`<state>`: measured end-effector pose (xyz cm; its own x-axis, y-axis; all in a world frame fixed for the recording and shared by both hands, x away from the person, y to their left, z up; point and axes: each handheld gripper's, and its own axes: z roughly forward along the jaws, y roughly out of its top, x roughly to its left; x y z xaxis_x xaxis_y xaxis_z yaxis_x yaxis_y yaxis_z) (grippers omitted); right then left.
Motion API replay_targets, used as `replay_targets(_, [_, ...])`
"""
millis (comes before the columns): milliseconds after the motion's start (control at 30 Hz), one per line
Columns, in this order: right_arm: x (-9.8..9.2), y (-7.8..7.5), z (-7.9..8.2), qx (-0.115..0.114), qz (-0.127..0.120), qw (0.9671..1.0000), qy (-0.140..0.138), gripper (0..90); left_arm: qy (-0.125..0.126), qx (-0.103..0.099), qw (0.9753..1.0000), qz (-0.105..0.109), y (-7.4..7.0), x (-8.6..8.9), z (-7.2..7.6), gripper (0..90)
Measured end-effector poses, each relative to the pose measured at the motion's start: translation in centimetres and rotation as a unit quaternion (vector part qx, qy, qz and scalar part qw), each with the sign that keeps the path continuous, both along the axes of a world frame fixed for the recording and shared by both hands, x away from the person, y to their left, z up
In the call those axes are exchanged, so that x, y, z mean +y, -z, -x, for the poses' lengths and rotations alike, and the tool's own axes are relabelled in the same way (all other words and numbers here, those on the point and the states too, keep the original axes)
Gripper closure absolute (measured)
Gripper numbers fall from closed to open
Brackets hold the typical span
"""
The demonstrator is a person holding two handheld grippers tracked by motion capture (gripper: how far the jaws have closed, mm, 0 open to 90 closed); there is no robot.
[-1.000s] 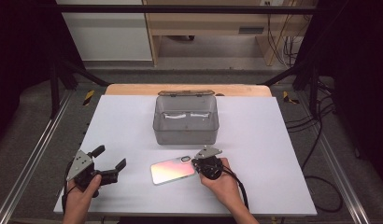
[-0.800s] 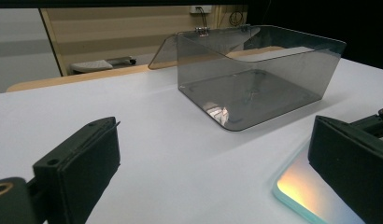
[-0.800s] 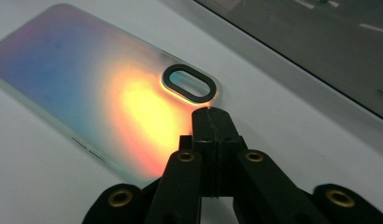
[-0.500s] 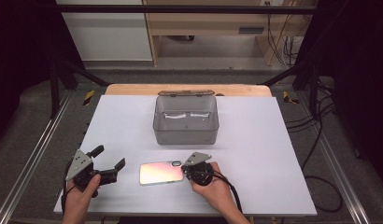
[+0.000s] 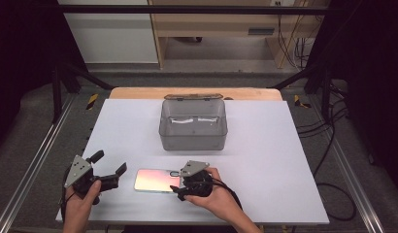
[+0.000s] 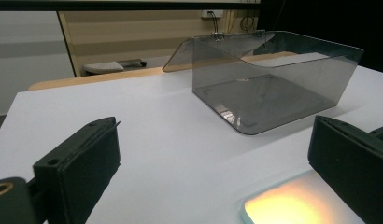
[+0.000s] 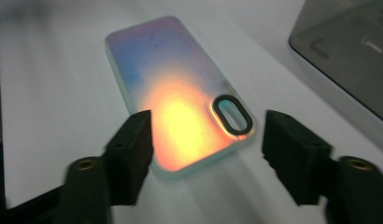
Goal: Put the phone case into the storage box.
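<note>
Right gripper (image 7: 206, 140) spread astride phone case (image 7: 180, 93), left gripper (image 6: 217, 163) spread, case corner cut off

Left gripper (image 5: 109, 168): black jaws with blocky pads, grey three-cornered plate on top; right gripper (image 5: 179, 190): same black build, brass-coloured screw holes, black cable trailing; forearms bare.
</note>
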<state>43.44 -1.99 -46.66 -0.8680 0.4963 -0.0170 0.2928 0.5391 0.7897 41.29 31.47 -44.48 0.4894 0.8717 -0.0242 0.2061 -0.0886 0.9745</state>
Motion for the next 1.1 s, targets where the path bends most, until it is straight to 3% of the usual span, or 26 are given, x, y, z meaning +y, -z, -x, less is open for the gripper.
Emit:
replay_targets(33, [0.6,-0.1,-0.2,-0.006,-0.002,0.9998,-0.018,18.0,-0.001,0.000,1.0000,0.001,0.0,0.1,0.0,2.2])
replay_targets(133, [1.7,0.3,-0.8,-0.007,0.009,0.9994,-0.034,11.1,0.000,0.000,1.0000,0.001,0.0,0.1,0.1,2.2])
replay_targets(433, [3.5,1.7,-2.7,0.015,0.054,0.9958,-0.072,10.3,0.000,0.001,1.0000,0.005,0.0,0.2,0.0,2.2])
replay_targets(600, [3.6,2.1,-3.3,0.031,0.056,0.9941,-0.087,8.3,0.003,0.002,1.0000,0.004,0.0,0.2,0.0,2.2])
replay_targets(800, [3.4,2.2,-3.5,0.030,0.051,0.9931,-0.102,10.6,0.004,0.003,1.0000,0.004,0.0,0.0,0.0,2.2])
replay_targets(1100, [3.6,1.7,-3.0,0.028,0.072,0.9920,-0.100,17.6,0.001,0.002,1.0000,0.006,0.0,0.2,0.0,2.2])
